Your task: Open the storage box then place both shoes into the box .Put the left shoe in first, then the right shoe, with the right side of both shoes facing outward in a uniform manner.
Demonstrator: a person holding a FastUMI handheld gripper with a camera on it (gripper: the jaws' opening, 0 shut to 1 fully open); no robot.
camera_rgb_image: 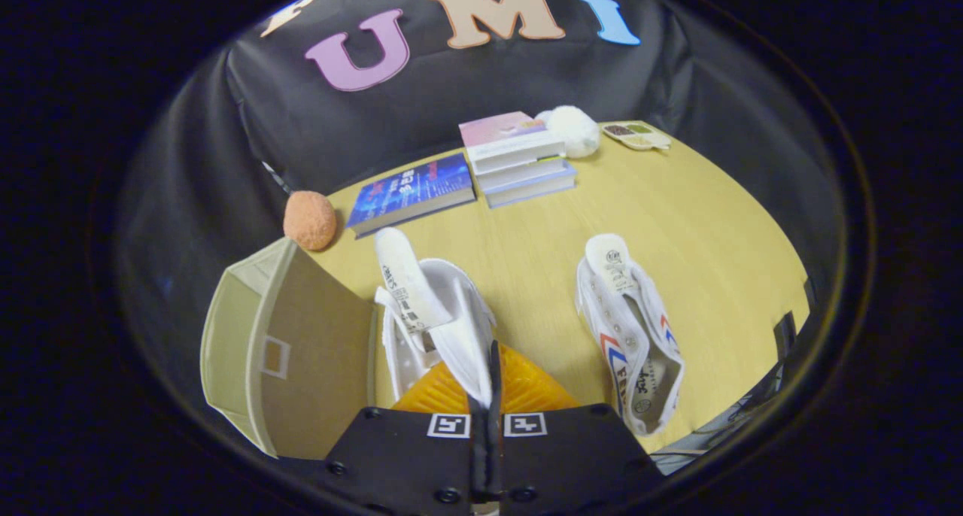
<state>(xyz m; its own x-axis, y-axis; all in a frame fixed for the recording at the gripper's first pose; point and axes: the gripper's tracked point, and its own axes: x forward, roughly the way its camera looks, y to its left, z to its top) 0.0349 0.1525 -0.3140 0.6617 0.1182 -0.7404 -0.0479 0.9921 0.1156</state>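
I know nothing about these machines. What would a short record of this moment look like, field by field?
gripper: gripper shut on the white canvas shoe's side wall
held shoe: white canvas shoe, lifted, tongue pointing up, orange sole toward the gripper
other shoe: white canvas shoe with red and blue stripes, lying on the yellow wooden table, beyond and to one side of the fingers
box: beige plastic storage box, door open, beside the held shoe
background: stack of books, blue book, orange fuzzy ball
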